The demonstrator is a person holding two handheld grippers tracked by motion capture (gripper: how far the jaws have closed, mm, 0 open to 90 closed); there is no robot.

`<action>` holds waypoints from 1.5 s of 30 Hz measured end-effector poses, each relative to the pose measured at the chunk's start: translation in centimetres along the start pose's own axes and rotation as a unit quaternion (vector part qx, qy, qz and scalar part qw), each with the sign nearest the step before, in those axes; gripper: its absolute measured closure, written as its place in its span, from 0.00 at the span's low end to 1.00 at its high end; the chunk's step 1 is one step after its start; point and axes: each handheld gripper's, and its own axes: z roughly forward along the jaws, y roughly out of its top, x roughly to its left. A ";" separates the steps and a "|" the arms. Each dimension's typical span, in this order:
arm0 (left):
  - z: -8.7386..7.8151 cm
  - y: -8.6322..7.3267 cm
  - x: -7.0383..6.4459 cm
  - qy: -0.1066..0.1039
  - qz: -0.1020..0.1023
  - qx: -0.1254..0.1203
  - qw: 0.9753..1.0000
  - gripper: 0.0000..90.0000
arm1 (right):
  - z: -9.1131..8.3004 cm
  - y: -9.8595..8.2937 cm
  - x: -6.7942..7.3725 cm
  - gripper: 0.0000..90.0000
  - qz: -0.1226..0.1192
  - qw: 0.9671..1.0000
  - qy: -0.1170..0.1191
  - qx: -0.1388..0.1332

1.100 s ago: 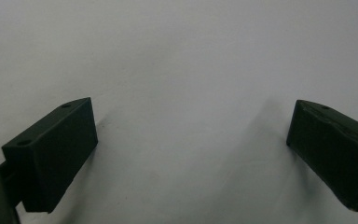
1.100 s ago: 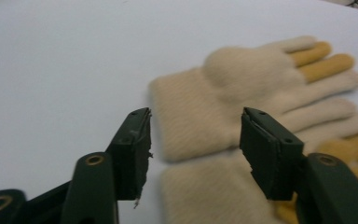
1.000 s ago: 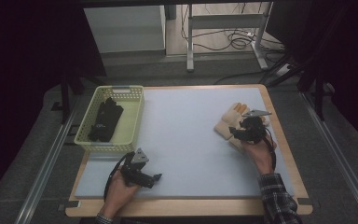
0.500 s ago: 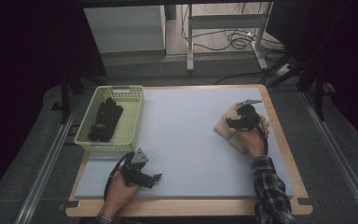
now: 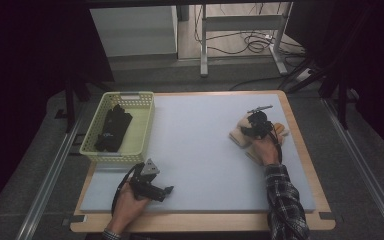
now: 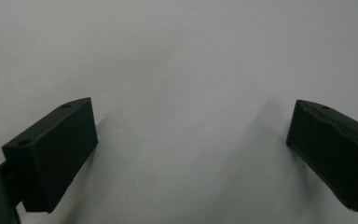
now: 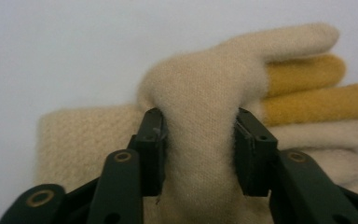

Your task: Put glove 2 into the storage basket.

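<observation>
A: Where is the mat open?
B: Across the frame's centre, between both grippers.
A: Obstacles?
B: Yellow basket at left, holding dark items; knitted glove at right, beneath the right gripper.

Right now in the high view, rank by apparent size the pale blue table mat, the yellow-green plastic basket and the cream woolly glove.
1. Pale blue table mat, by far the largest.
2. Yellow-green plastic basket.
3. Cream woolly glove, smallest, though the right gripper pinching it hides part of it.
</observation>
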 end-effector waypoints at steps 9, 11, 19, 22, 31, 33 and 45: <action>0.0 0.0 0.0 -0.001 -0.002 -0.001 1.000 0.02 | -2.8 0.2 1.0 0.68 -0.026 0.998 0.030 -0.039; 0.0 0.0 0.0 -0.001 -0.002 0.000 1.000 0.03 | -4.0 0.3 1.8 0.68 -0.042 0.997 0.045 -0.048; 0.0 0.0 0.0 0.000 -0.001 0.000 1.000 0.03 | -8.2 0.3 5.9 0.66 -0.095 0.986 0.122 -0.070; 0.0 0.0 0.0 0.000 0.000 0.000 1.000 0.03 | -9.5 0.0 7.8 0.66 -0.123 0.978 0.149 -0.073; 0.0 0.0 0.0 0.000 -0.002 -0.001 1.000 0.03 | -8.2 -2.6 14.3 0.65 -0.203 0.957 0.206 -0.023; 0.0 0.0 0.0 0.000 -0.002 -0.001 1.000 0.03 | -7.5 -3.2 15.1 0.59 -0.206 0.955 0.210 -0.023; 0.0 0.0 0.0 0.000 -0.002 -0.001 1.000 0.03 | -7.3 -4.0 12.4 0.38 -0.132 0.969 0.203 -0.044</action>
